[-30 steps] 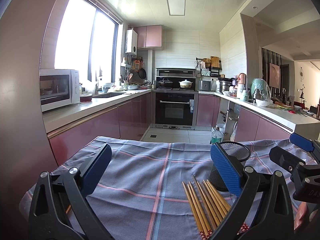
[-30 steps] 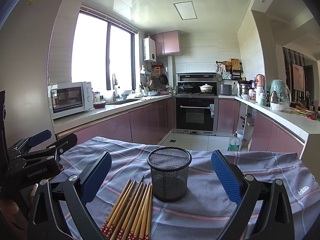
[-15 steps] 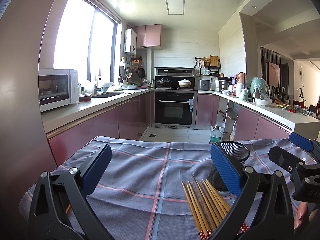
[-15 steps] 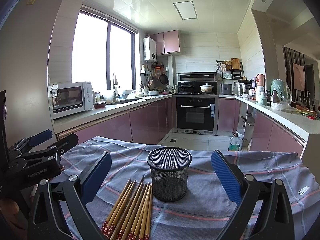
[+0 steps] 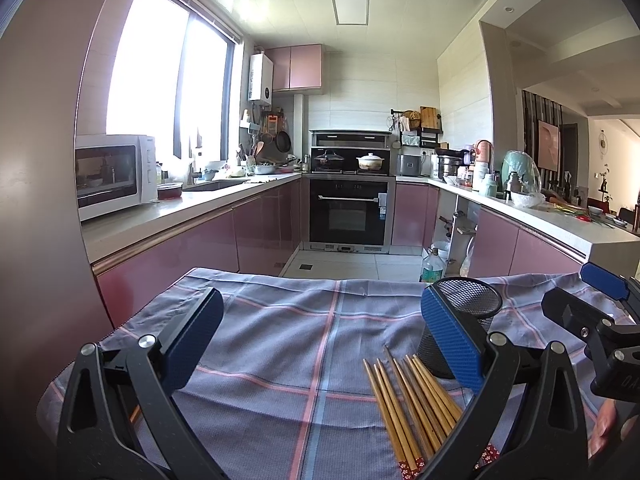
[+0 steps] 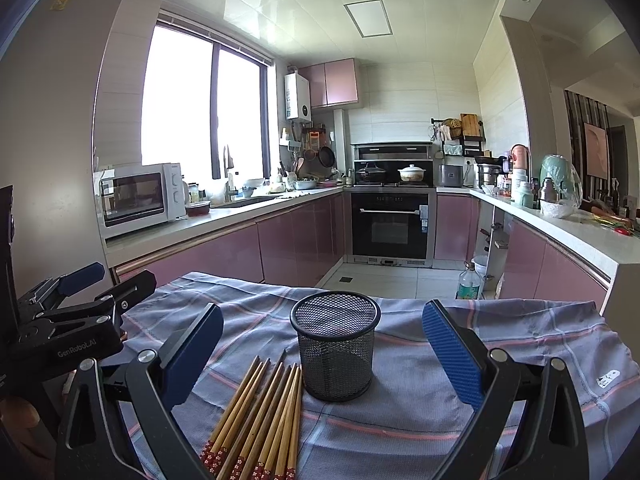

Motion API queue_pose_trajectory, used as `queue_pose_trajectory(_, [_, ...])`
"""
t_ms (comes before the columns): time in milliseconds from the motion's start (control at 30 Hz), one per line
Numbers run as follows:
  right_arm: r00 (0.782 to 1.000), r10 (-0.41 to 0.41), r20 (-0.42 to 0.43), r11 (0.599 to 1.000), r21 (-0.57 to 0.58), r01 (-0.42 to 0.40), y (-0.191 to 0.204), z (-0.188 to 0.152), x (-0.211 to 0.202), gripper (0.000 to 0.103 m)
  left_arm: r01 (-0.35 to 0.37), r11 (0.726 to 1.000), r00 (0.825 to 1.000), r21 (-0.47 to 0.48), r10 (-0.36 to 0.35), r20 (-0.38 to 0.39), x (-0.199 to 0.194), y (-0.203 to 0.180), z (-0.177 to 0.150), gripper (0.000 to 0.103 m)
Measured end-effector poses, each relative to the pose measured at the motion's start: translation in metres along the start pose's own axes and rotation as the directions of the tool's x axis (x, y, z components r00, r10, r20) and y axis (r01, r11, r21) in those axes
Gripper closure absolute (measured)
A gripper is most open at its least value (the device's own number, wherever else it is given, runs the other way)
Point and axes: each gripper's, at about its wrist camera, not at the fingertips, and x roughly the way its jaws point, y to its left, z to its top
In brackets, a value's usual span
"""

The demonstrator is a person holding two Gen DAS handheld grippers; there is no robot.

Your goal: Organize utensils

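Observation:
Several wooden chopsticks (image 6: 264, 416) with red patterned ends lie side by side on the checked cloth (image 6: 420, 408), just left of an upright, empty black mesh holder (image 6: 335, 348). My right gripper (image 6: 322, 350) hovers open over the near edge, its blue pads either side of the holder. In the left wrist view the chopsticks (image 5: 408, 404) lie low and right, and the holder (image 5: 460, 320) is partly hidden behind the right pad. My left gripper (image 5: 320, 342) is open above bare cloth (image 5: 280, 340). Each gripper shows at the edge of the other's view.
The table stands in a kitchen: a pink counter with a microwave (image 6: 140, 198) on the left, an oven (image 6: 390, 224) straight ahead, a cluttered counter on the right. A plastic bottle (image 6: 468, 282) stands on the floor beyond the far table edge.

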Motion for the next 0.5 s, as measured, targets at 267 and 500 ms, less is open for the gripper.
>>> queue_pose_trajectory(267, [0.999, 0.008, -0.051, 1.0, 0.003, -0.008, -0.002, -0.005, 0.006, 0.007, 0.016, 1.0, 0.998, 0.012, -0.015, -0.055, 0.01, -0.002, -0.007, 0.006])
queue_pose_trajectory(500, [0.977, 0.033, -0.208, 0.999, -0.004, -0.034, -0.003, -0.018, 0.029, 0.007, 0.07, 0.995, 0.974, 0.072, -0.053, -0.221, 0.042, -0.008, -0.024, 0.01])
